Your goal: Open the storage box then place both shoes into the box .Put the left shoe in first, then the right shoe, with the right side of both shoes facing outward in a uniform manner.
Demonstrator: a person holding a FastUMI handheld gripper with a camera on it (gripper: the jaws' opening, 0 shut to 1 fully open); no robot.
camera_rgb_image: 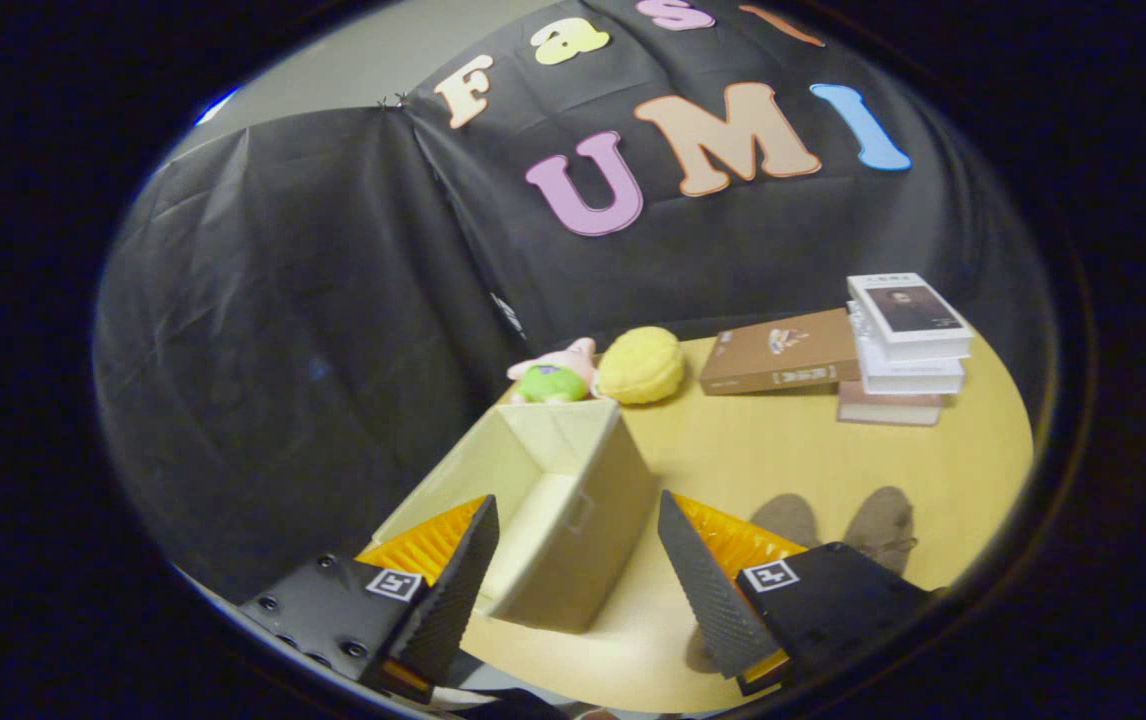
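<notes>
— Cream fabric, is that the storage box (573, 520)?
— Yes, a cream fabric storage box, open-topped, on the pale wooden table (793, 450), partly between the fingers of the gripper (578, 575), whose jaws are spread wide on nothing.
— And the shoes?
— Two grey-brown suede shoes (848, 520) lie right of the box, just beyond the right finger.

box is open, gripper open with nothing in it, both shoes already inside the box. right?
Not quite. In the gripper view the storage box is open and empty, and the gripper is open, holding nothing. Both shoes sit on the table beside the box, beyond one finger, not inside it.
</notes>
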